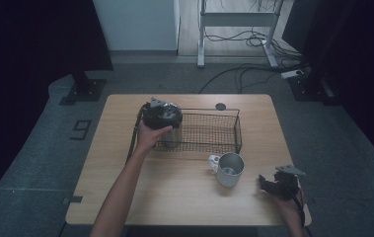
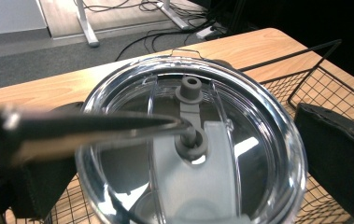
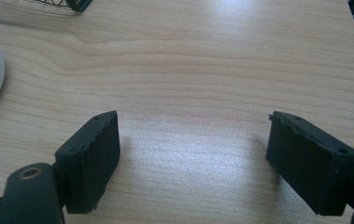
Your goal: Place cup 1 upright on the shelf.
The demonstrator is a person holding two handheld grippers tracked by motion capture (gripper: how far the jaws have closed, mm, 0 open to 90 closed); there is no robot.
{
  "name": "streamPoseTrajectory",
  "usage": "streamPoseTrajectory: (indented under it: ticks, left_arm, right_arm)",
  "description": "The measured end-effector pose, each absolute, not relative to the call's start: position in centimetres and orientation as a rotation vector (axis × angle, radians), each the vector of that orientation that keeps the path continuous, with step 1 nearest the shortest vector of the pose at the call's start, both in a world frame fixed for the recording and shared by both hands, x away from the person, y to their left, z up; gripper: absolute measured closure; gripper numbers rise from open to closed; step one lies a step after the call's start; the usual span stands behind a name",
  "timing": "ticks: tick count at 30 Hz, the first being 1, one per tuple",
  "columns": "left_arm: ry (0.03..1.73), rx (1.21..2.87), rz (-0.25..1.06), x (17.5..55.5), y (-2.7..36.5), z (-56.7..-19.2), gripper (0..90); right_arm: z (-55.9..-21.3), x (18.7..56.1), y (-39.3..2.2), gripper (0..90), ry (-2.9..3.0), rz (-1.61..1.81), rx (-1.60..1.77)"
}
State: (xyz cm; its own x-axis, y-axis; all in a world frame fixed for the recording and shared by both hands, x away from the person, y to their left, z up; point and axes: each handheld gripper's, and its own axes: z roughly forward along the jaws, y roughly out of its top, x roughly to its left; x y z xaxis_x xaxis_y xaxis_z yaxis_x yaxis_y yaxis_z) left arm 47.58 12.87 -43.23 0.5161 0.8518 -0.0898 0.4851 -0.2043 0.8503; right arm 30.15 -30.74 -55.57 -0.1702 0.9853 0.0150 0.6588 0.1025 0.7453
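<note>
1. black jaws of my left gripper [image 2: 188, 172] stand wide open, one on each side of the tumbler [image 2: 240, 140], with its clear lid between them; i can't see either pad pressing on it.
2. my right gripper [image 3: 200, 158] is also open, its jaws well apart over bare wood, holding and touching nothing.
3. the tumbler stands upright in the left end of the wire basket [image 1: 238, 129], which sits at the back half of the table [image 1: 174, 192].
4. a dark, blurred bar [image 2: 95, 126] crosses the left gripper view over the lid and ends at the lid's grey plug; i can't tell what it is.
5. a metal mug [image 1: 230, 170] with a white handle stands just in front of the basket, between the two grippers and nearer my right one.
6. a small dark disc [image 1: 220, 106] lies behind the basket, near the far edge.
7. count: two grippers, one tumbler, one basket, one mug, one disc.
</note>
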Motion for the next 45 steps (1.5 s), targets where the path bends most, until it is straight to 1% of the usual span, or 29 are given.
streamPoseTrajectory:
  ticks: [5, 17, 30, 34, 45]
  left_arm:
    - [1.096, 1.861, 0.549, 47.0, 13.4, -43.0, 0.0]
    - [1.059, 1.834, 0.522, 45.8, 15.4, -42.2, 0.0]
    - [1.017, 1.841, 0.528, 43.3, 16.2, -42.0, 0.1]
    - [1.014, 1.831, 0.485, 42.1, 16.3, -42.3, 0.2]
    - [1.028, 1.860, 0.480, 39.7, 16.9, -44.4, 1.6]
  right_arm:
    - [-55.6, 30.2, -30.7, 17.2, 1.888, 0.859, 1.602]
    - [-55.6, 30.1, -30.7, 17.2, 1.888, 0.858, 1.602]
    - [-55.6, 30.2, -30.8, 17.0, 1.888, 0.860, 1.601]
    - [-55.6, 30.3, -30.8, 17.0, 1.888, 0.858, 1.603]
    - [-55.5, 30.3, -30.8, 17.1, 1.890, 0.857, 1.605]
